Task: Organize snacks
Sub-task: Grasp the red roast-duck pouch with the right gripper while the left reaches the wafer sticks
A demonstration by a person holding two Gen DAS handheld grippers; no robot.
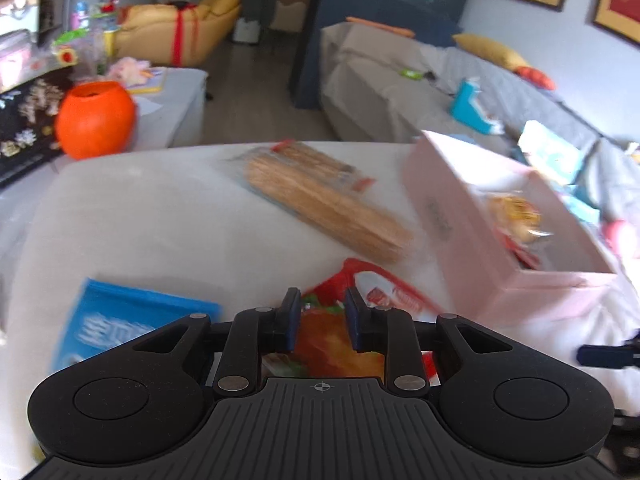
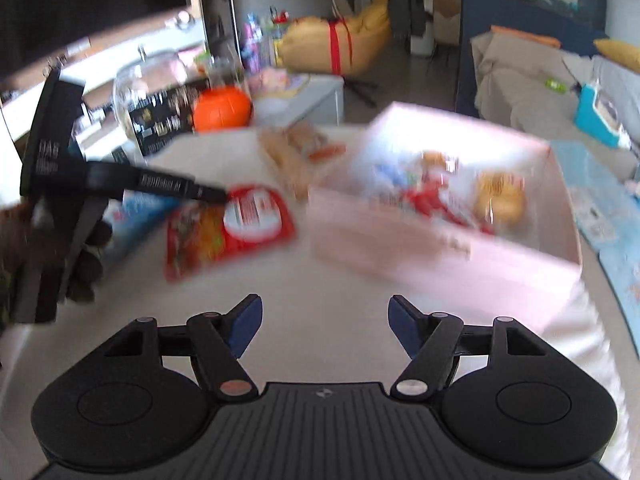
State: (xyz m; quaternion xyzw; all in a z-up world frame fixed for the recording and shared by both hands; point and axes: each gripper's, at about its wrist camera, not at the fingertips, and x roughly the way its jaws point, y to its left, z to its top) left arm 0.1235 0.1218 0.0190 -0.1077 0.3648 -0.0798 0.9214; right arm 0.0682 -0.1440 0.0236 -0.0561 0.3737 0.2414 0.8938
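Observation:
My left gripper is partly closed around a red snack packet on the white table; whether the pads grip it is unclear. The packet also shows in the right wrist view, with the left gripper's finger at its top edge. A clear pack of long biscuits lies beyond it. A blue packet lies at the left. An open pink box at the right holds several snacks, also seen in the right wrist view. My right gripper is open and empty above the table.
An orange round pot stands at the table's far left, beside a black box. A grey sofa with cushions runs along the right. Blue printed sheets lie right of the pink box.

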